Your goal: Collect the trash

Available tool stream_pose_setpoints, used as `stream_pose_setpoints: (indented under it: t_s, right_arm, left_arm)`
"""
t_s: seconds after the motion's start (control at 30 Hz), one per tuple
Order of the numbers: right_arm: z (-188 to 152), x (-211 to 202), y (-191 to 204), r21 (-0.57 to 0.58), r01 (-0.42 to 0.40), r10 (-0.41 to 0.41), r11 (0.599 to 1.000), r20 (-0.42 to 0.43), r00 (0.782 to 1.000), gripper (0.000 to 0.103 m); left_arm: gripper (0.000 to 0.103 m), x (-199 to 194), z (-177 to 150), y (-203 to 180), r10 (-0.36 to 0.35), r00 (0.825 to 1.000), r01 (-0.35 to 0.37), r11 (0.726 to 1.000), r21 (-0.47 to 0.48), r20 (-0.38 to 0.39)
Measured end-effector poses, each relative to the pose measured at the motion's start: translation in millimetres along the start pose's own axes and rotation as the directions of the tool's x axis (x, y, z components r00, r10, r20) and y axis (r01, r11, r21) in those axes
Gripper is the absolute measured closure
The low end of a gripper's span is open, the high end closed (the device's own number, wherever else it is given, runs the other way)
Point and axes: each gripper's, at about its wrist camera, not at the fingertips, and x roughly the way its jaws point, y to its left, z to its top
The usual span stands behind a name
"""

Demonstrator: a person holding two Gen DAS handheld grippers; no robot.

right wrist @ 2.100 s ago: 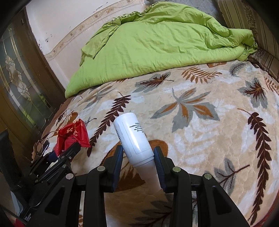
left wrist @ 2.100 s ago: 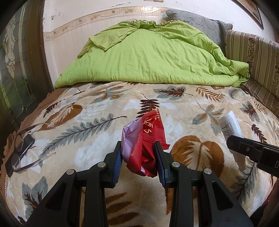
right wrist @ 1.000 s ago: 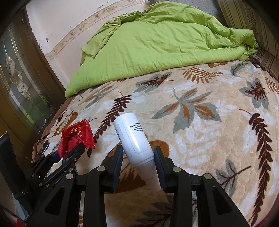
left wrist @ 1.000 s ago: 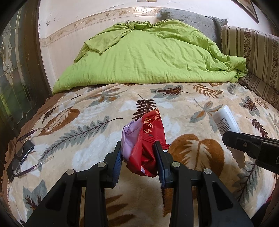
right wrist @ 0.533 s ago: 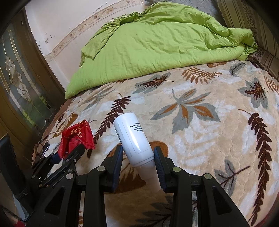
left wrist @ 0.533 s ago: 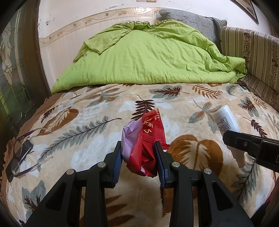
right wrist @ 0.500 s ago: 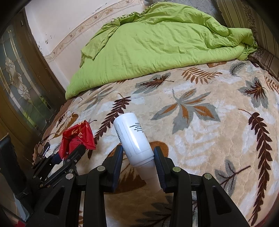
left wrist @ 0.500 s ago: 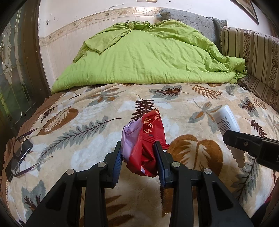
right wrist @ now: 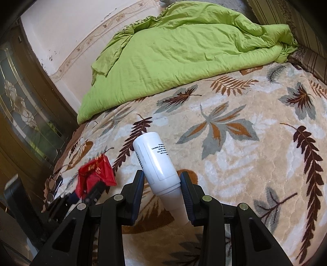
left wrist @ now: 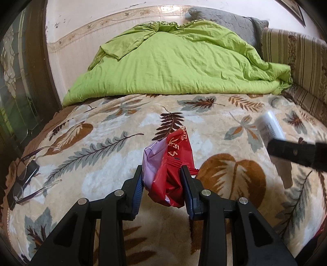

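left wrist view:
left gripper [left wrist: 162,187]: 2 fingers clamped on the red wrapper [left wrist: 173,163], held above the blanket, dead centre of frame.
red wrapper: crumpled, gold print on the red face, pale purple lining showing at its 9 o'clock side; sticks up and forward past the fingertips.
white bottle [left wrist: 269,131]: at 3 o'clock, blurred, pinched by the right gripper [left wrist: 290,152], which comes in from the right edge as a dark bar.
leaf-print blanket [left wrist: 114,161]: beige, brown and grey leaves, covers the bed under both tools.
green duvet [left wrist: 175,63]: bunched heap at 12 o'clock, against the wall.
grey pillow [left wrist: 229,19]: behind the duvet, about 1 o'clock.
striped cushion [left wrist: 294,59]: at 2 o'clock, beside the duvet.
glasses [left wrist: 26,174]: at 9 o'clock near the bed edge, arms unfolded, lying on a dark flat item; cannot tell what that is.

right wrist view:
right gripper [right wrist: 162,191]: fingers closed on the white bottle [right wrist: 157,163] near its neck end.
white bottle: tilted, flat base pointing to 11 o'clock, label with black text facing up, narrow end down between the fingers.
left gripper [right wrist: 92,191]: at 8 o'clock, low, carrying the red wrapper [right wrist: 96,174], blurred.
glasses [right wrist: 54,182]: just left of it, partly hidden.
green duvet [right wrist: 177,51]: 12 o'clock.
glass-panel door [right wrist: 22,110]: 9 o'clock, dark wood frame.
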Motion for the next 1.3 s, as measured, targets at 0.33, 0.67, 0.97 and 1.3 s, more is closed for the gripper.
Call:
stream_pose_setpoints:
  t_s: [0.33,0.67,0.97,1.3]
  right_arm:
    - [2.1,9.2,-2.2,0.015,-0.012,0.013,1.000,-0.025,1.000,0.064]
    - [2.5,-1.9,-0.2,0.004,-0.048,0.048,0.999,0.001,0.999,0.064]
    - [3.9,-14.6,-8.8,0.020,-0.044,0.044,0.999,0.026,0.999,0.064]
    - [3.6,-15.5,-4.5,-0.004,-0.032,0.032,0.999,0.027,0.999,0.064]
  left_arm:
    - [0.069,-6.5,-6.9,5.7,0.008,1.000,-0.008,1.000,-0.028,-0.022]
    - [0.069,-18.5,-7.3,9.2,0.042,0.999,-0.042,0.999,-0.014,-0.014]
    - [0.069,-20.8,-3.0,0.1,0.019,1.000,-0.019,1.000,-0.004,-0.009]
    - [0.069,-21.1,-1.5,0.9,0.010,1.000,-0.010,1.000,-0.011,-0.006]
